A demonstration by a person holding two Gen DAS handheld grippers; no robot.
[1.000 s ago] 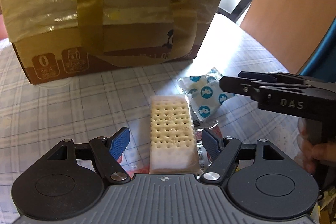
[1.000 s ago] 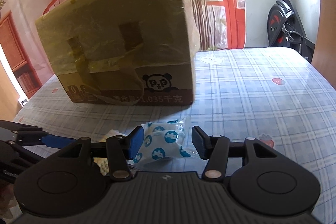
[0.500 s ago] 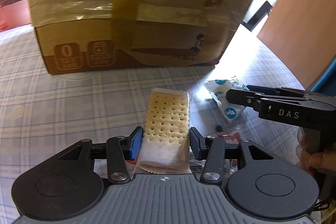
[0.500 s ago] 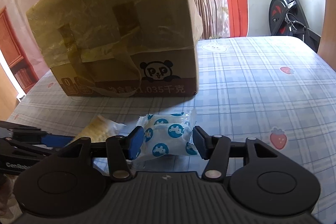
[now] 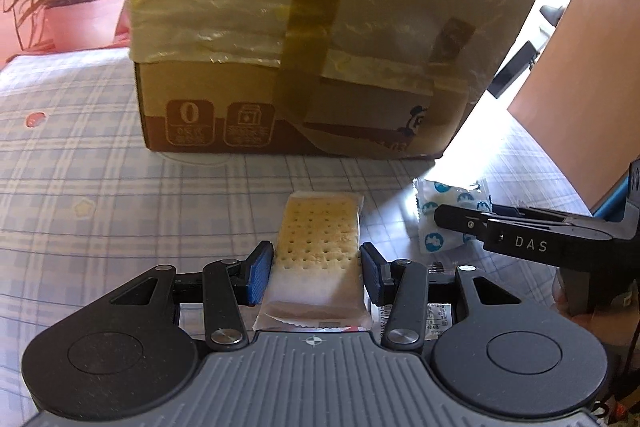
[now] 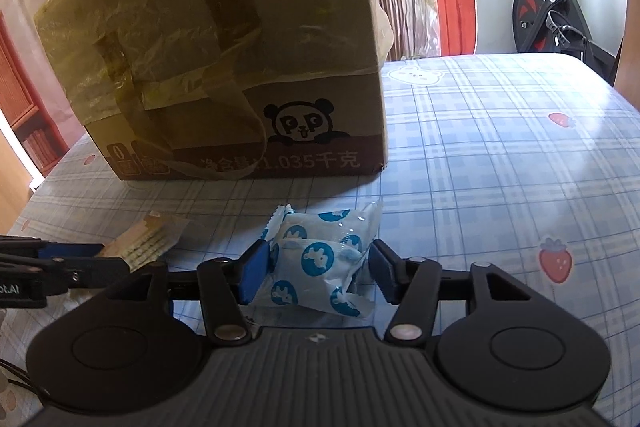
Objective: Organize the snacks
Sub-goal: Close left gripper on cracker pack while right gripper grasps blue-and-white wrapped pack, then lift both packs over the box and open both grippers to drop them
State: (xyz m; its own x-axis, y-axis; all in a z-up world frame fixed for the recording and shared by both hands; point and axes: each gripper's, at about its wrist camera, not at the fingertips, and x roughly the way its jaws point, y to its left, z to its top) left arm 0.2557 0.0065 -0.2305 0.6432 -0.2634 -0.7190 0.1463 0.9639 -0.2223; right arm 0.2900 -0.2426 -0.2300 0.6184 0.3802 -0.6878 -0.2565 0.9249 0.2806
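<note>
Left gripper (image 5: 316, 269) clamps a cracker packet (image 5: 318, 247) at lower centre of its view. Right gripper (image 6: 316, 273) jaws are closing on a blue-dotted snack packet (image 6: 320, 259), lower centre, pads touching the wrapper. Cardboard box (image 6: 224, 67) fills the upper left, on the table (image 6: 500, 167).

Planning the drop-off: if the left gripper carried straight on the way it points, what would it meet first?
Probably the checked tablecloth just beyond the clear-wrapped perforated cracker pack that the left gripper clamps; the taped brown cardboard box stands further on. Depth is unclear.
</note>
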